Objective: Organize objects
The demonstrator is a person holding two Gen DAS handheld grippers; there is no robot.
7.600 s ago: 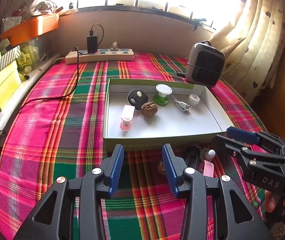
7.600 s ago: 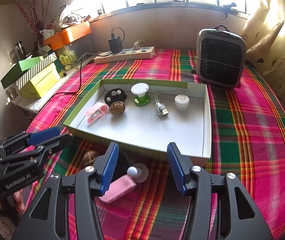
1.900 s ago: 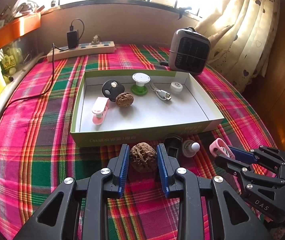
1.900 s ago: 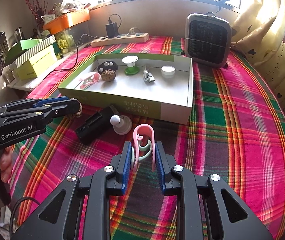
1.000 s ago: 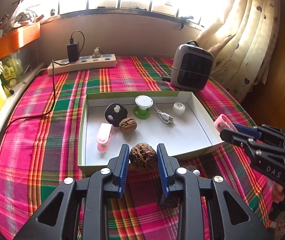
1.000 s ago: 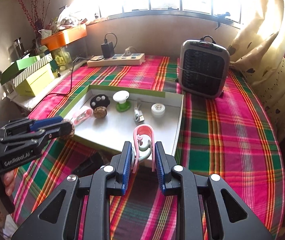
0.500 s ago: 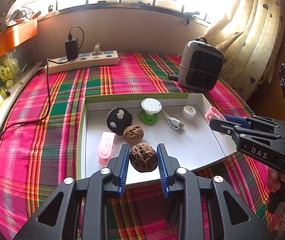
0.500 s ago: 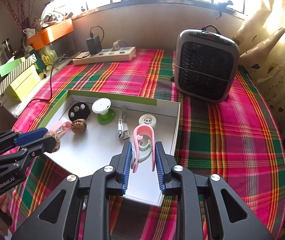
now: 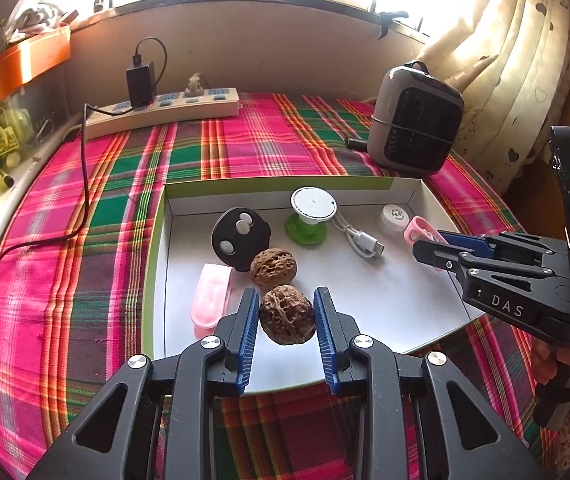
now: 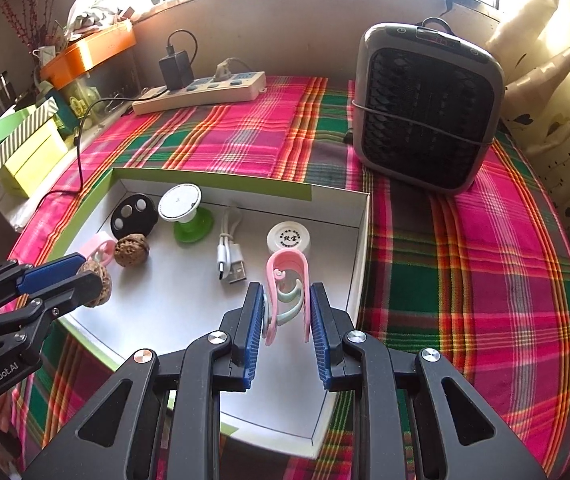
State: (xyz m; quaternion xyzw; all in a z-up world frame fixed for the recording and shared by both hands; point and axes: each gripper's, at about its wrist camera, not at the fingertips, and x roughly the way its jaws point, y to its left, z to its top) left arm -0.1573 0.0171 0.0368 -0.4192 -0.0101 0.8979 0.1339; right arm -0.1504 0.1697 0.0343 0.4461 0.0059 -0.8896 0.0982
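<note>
- One plaid tablecloth (image 9: 97,248) in pink, green and orange covers the whole table and carries everything else.
- Shallow white box (image 9: 369,280) with a green outer rim sits at the middle of the cloth; both grippers hang over it.
- Grey space heater (image 10: 425,116) stands on the cloth at about 1 o'clock from the box, just beyond its far right corner.
- Beige power strip (image 9: 165,110) lies at 11 o'clock from the box near the wall, with a black charger (image 9: 140,82) plugged into it.
- Left gripper (image 9: 285,320) is clamped on a brown walnut (image 9: 287,314), blue pads pressing both sides, over the near part of the box floor.
- Right gripper (image 10: 287,312) is clamped on a pink hook clip (image 10: 287,280) with a pale green inner curl, held upright over the right part of the box near its right wall.
- Black round disc (image 9: 239,238) with white dots leans in the far left of the box, at 11 o'clock from the held walnut.
- White-topped spool on a green base (image 9: 309,216) stands at 12 o'clock, just right of the disc.
- Pink flat clip (image 9: 211,300) lies along the box's left side, at 9 o'clock from the held walnut.
- White USB cable (image 9: 359,236) lies coiled at 1 o'clock from the held walnut, right of the spool.
- Second walnut (image 9: 274,269) rests on the box floor touching the disc, just beyond the held one.
- Small white round cap (image 10: 288,237) sits by the far wall, straight beyond the pink hook clip at 12 o'clock.
</note>
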